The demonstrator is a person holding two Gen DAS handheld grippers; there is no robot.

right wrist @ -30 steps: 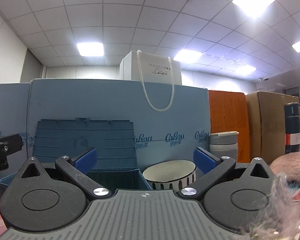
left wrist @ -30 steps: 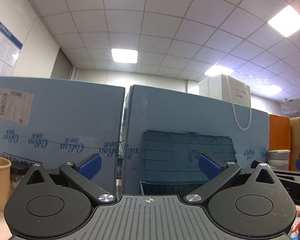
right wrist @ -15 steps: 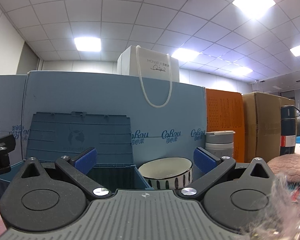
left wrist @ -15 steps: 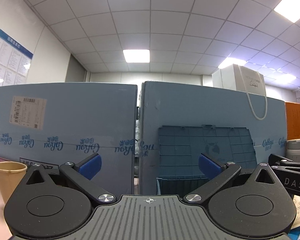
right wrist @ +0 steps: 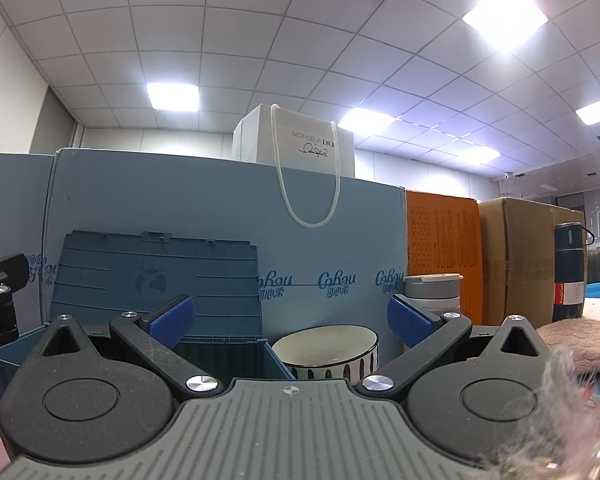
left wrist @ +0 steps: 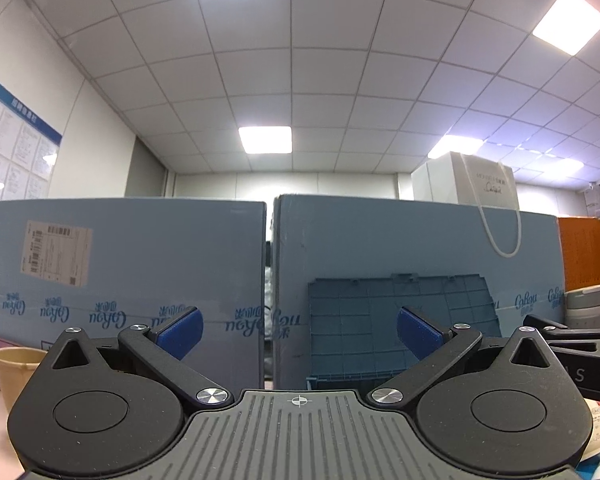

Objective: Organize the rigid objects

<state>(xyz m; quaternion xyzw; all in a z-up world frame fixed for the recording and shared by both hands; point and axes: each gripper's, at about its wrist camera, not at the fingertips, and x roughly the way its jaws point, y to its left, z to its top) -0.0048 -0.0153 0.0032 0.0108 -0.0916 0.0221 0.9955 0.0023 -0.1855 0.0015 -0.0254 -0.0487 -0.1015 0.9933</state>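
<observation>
My left gripper (left wrist: pixel 298 332) is open and empty, low over the table, facing the blue cartons. My right gripper (right wrist: pixel 288 320) is open and empty. Straight ahead of it stands a white bowl with black stripes (right wrist: pixel 326 350), beside a dark blue storage bin (right wrist: pixel 220 354) whose lid (right wrist: pixel 160 276) stands open against the carton. The bin lid also shows in the left wrist view (left wrist: pixel 400 320). A tan paper cup (left wrist: pixel 14 372) stands at the far left. A grey lidded cup (right wrist: pixel 432 290) stands right of the bowl, and a dark flask (right wrist: pixel 570 272) stands further right.
Tall blue cartons (left wrist: pixel 120 280) wall off the back, with a white paper bag (right wrist: pixel 296 144) on top. An orange box (right wrist: pixel 440 256) and a brown carton (right wrist: pixel 528 260) stand at right. A pink knitted cloth (right wrist: pixel 572 340) lies at right. The other gripper's body (left wrist: pixel 580 356) is close on the right.
Both grippers have tilted and drawn back a little, so the bin, bowl and paper cup sit lower and further right in view. Both stay open.
</observation>
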